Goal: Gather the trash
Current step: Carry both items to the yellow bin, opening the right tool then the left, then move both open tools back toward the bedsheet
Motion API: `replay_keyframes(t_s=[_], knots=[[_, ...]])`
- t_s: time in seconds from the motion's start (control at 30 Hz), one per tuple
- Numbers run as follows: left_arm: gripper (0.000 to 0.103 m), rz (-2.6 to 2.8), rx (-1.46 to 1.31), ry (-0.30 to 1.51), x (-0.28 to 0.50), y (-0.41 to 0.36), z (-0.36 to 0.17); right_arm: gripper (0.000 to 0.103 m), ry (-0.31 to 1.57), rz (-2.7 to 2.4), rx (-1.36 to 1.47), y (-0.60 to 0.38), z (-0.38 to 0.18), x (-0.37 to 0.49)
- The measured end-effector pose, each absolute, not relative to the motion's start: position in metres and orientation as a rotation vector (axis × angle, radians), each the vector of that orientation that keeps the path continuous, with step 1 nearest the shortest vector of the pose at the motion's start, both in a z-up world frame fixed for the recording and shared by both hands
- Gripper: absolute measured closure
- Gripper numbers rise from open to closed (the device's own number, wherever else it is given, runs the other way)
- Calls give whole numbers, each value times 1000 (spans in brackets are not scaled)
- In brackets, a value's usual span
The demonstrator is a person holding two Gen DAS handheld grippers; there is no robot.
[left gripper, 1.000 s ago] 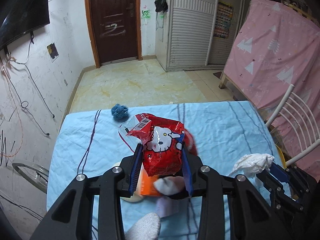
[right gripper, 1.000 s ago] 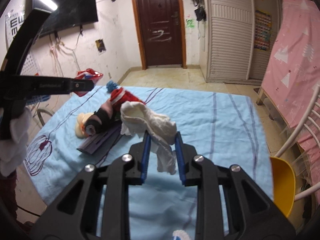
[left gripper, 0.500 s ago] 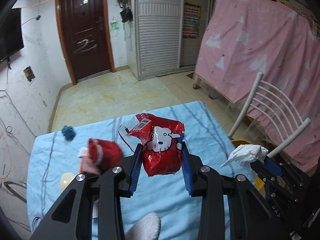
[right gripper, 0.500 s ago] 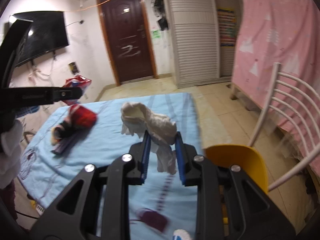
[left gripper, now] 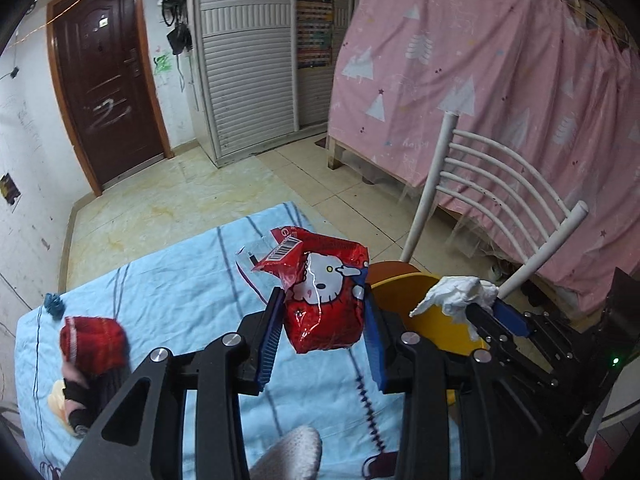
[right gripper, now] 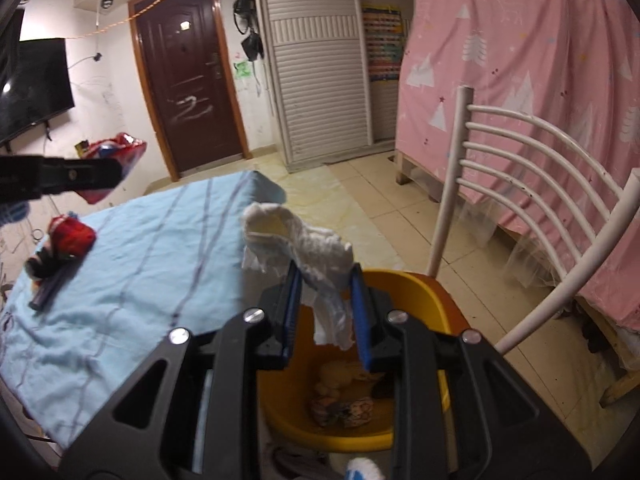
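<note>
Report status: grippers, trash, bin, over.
Left gripper shut on red snack bag. Right gripper shut on white tissue, above yellow bin. White chair beside bin; drop path open.

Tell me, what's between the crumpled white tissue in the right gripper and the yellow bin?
Nothing but air: in the right wrist view the white tissue, clamped in the right gripper, hangs directly over the open yellow bin.

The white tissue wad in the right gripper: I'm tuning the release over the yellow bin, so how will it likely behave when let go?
The white tissue wad, pinched in the right gripper, is probably floppy: its tail droops between the fingers. It looks light for its bulk, so it may drift or cling to a pad rather than fall straight into the yellow bin.
</note>
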State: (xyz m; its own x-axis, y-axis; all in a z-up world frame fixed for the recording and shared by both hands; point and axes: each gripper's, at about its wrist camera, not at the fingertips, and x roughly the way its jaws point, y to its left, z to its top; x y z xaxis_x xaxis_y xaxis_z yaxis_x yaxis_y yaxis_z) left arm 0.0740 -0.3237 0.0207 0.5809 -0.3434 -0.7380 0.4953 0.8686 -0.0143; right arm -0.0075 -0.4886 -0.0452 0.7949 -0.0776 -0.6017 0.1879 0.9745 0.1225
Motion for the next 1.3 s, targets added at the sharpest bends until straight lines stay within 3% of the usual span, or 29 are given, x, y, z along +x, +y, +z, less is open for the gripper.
replay_keyframes(t_s=[0.1, 0.23, 0.57, 0.67, 0.73, 0.8, 1.3], knots=[[76, -511, 222, 824, 78, -340, 17, 78, 641, -160, 184, -499, -54, -6], [76, -532, 253, 842, 82, -364, 6, 51, 639, -163, 210, -512, -63, -1], [74, -585, 304, 900, 94, -418, -20, 44, 643, -215, 253, -539, -76, -6], [65, -610, 329, 909, 93, -430, -25, 43, 647, -222, 245, -542, -77, -8], [52, -618, 340, 905, 91, -436, -26, 43, 650, -224, 238, -542, -76, -9], [48, -629, 347, 903, 89, -441, -25, 43, 650, -226, 236, -542, -75, -10], [47, -616, 307, 865, 84, -407, 0, 39, 620, -211, 191, -514, -46, -13]])
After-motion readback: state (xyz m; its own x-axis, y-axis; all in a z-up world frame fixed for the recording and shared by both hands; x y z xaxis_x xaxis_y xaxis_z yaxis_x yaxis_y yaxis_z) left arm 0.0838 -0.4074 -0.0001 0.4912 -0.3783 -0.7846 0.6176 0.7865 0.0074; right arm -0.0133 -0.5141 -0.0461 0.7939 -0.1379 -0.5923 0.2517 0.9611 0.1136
